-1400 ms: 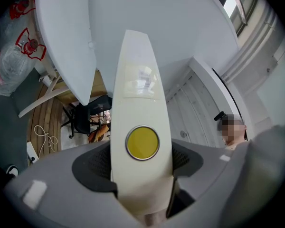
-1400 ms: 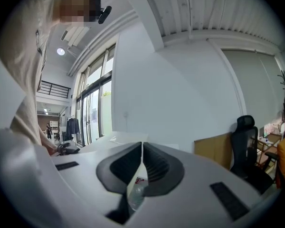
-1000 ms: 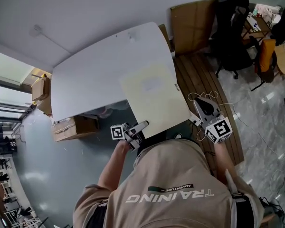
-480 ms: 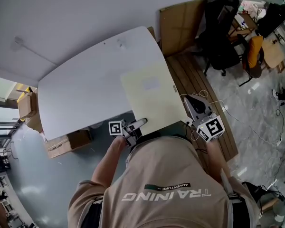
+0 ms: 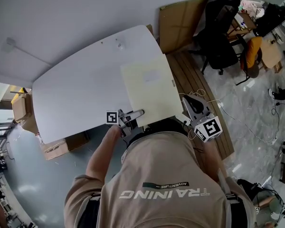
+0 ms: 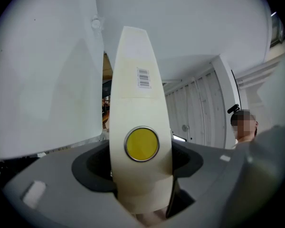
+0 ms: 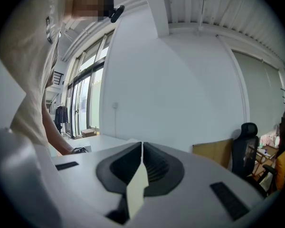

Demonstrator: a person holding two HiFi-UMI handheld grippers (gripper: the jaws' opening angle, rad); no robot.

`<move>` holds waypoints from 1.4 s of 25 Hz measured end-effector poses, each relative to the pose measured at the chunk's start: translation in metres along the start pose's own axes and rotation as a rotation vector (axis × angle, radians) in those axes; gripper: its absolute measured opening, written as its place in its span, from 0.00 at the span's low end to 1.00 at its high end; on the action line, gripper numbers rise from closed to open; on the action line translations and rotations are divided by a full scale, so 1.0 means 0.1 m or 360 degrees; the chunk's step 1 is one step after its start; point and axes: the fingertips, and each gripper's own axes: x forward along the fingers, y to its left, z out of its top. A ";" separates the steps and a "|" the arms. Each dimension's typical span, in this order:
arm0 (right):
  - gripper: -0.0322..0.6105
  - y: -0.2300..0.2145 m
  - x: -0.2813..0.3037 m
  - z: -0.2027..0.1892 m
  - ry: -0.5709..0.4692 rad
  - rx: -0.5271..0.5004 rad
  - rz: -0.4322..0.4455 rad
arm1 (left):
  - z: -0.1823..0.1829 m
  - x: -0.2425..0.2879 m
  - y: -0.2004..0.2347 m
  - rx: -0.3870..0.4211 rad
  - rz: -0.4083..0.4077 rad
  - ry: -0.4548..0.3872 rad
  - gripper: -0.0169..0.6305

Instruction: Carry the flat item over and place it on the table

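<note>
A cream flat board [image 5: 149, 91] hangs over the right part of the white table [image 5: 76, 94]. My left gripper [image 5: 133, 114] is shut on the board's near left edge, just past the table's near side. My right gripper [image 5: 192, 109] is shut on its near right corner, beside the table's right end. In the left gripper view [image 6: 141, 151] the board [image 6: 133, 80] runs up between the jaws, with a barcode label and a yellow round disc on it. The right gripper view [image 7: 141, 148] shows the board [image 7: 137, 189] edge-on, pinched thin between the jaws.
Cardboard boxes [image 5: 61, 144] sit on the floor at the table's left. A cardboard sheet [image 5: 180, 15] leans on the wall by a black office chair [image 5: 218, 32]. A wooden platform [image 5: 194, 80] and a white cable [image 5: 228, 113] lie to the right.
Both grippers have carried the board a little farther over the table as the person stepped closer. Both grips look unchanged.
</note>
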 end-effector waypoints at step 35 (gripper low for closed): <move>0.07 -0.91 0.93 -0.13 0.0031 0.0155 0.0296 | 0.44 0.34 0.77 -0.0335 0.0332 0.0295 0.50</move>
